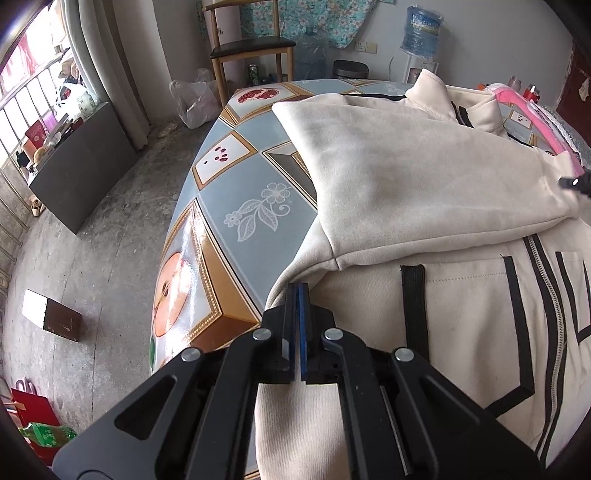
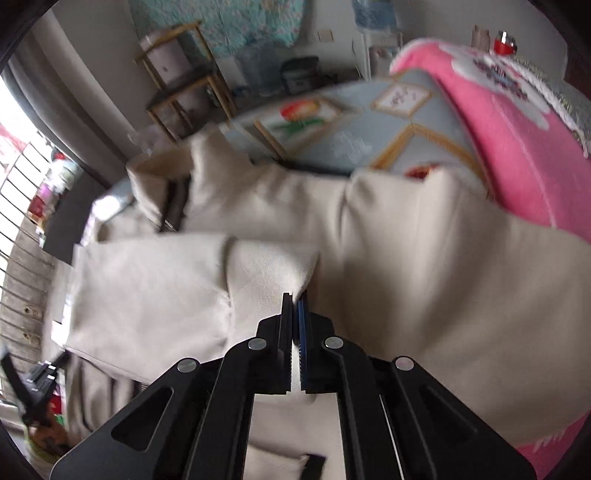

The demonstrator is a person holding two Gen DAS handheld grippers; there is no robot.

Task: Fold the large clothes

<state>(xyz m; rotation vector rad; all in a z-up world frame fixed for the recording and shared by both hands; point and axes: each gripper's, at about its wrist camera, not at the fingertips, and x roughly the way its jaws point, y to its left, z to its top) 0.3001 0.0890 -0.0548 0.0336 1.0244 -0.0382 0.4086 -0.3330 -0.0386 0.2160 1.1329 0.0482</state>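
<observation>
A large cream zip jacket (image 1: 424, 192) with black stripes lies on the patterned table (image 1: 236, 192), one sleeve folded across its chest. My left gripper (image 1: 298, 291) is shut at the jacket's left edge near the hem; no cloth shows between the pads. My right gripper (image 2: 295, 301) is shut on a fold of the cream jacket (image 2: 258, 273), which bunches up at the fingertips. The right view is blurred. The left gripper also shows at the lower left of the right wrist view (image 2: 40, 376).
A pink garment (image 2: 517, 147) lies on the table beside the jacket, also in the left wrist view (image 1: 535, 122). A wooden chair (image 1: 251, 48), water bottles (image 1: 421, 31) and a plastic bag (image 1: 192, 99) stand beyond the table. A dark cabinet (image 1: 81, 166) stands by the window.
</observation>
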